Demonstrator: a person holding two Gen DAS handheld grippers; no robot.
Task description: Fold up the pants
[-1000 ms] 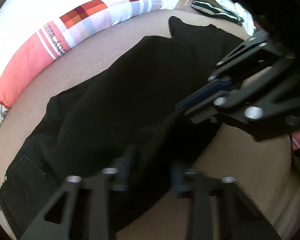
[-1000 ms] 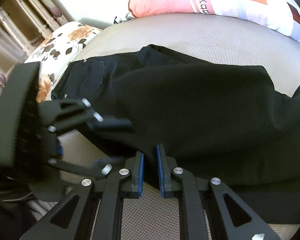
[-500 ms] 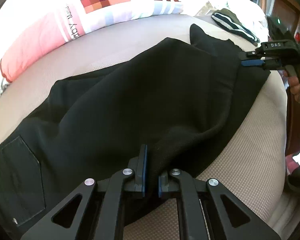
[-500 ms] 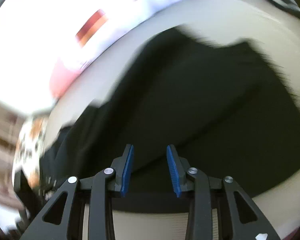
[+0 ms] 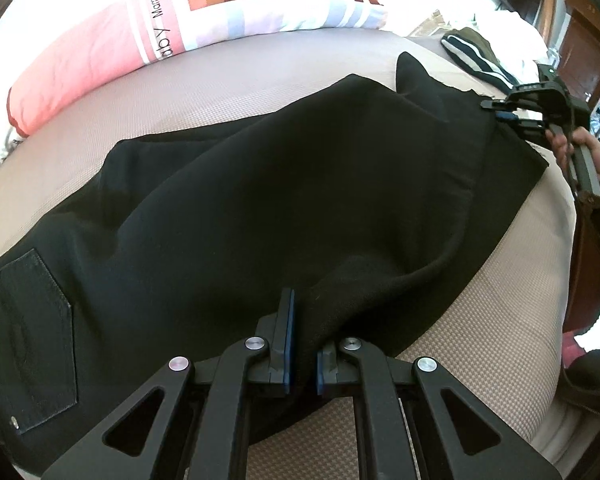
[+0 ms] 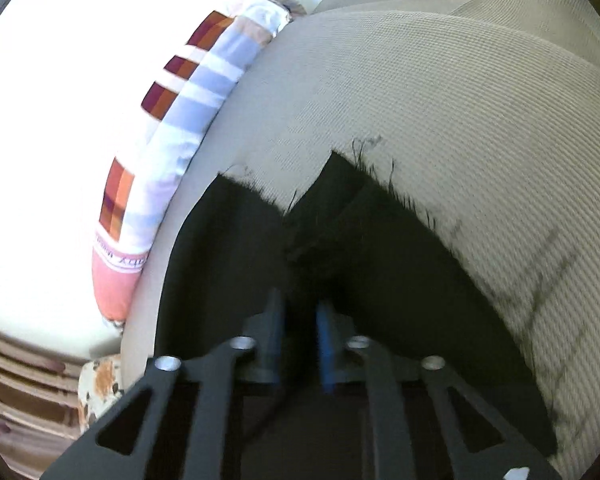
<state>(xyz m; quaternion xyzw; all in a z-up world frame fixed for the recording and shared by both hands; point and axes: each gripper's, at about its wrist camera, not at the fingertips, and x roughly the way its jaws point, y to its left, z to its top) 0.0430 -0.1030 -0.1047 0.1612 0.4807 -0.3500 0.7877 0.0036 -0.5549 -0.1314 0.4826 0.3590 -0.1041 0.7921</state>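
A beige woven mattress [image 5: 228, 92] is shown, bounded along its far edge by a long pink, white and checked bolster [image 5: 188, 28]. A floral pillow [image 6: 100, 384] is seen at one corner, and striped dark clothing [image 5: 474, 56] at another. Brown wooden furniture [image 5: 588, 40] is visible beyond. Strong daylight washes out the wall.

A home bedroom: a bed [image 5: 480, 368] with a beige woven cover, a long pink and checked pillow [image 5: 188, 28] printed with lettering along its far edge, a flower-patterned cushion [image 6: 96, 384] at one corner beside striped curtains [image 6: 24, 384], a striped garment [image 5: 476, 56] lying at the far corner, and dark wooden furniture [image 5: 584, 32] beyond
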